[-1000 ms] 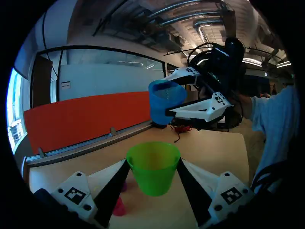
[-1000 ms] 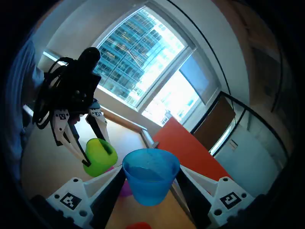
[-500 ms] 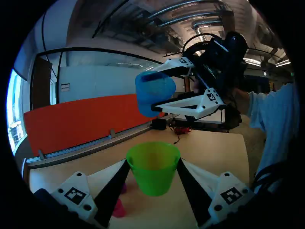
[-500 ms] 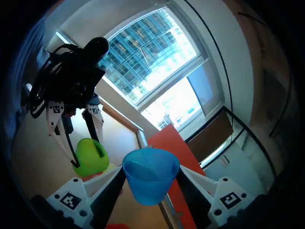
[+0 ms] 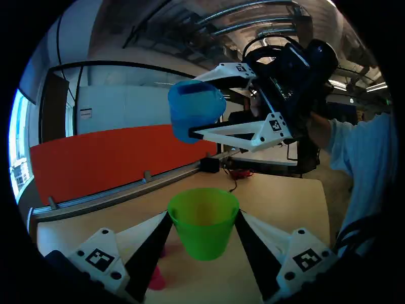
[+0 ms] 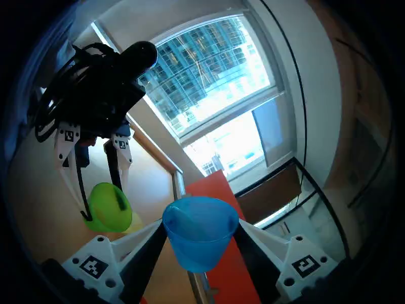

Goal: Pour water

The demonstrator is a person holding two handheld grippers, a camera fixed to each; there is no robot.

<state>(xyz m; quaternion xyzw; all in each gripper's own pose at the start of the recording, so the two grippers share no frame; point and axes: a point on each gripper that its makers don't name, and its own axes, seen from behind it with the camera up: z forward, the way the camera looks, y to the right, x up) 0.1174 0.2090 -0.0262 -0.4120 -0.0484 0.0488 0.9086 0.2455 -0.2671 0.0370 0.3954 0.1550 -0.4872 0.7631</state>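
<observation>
Left gripper [image 5: 202, 219] is clamped on the green cup [image 5: 203, 233]. The cup sits between both fingers, upright, mouth up, over the wooden table [image 5: 283, 195]. Right gripper [image 6: 200, 229] is clamped on the blue cup [image 6: 200, 245] the same way; in the left gripper view that cup sits above the green one, slightly left, well apart, long axis tilted off vertical, mouth uppermost.

I hold the left tongs [image 5: 203, 217] clamped on the green cup [image 5: 203, 233]. The right tongs [image 5: 194, 108], above it, grip the tilted blue cup [image 5: 197, 104].
</observation>
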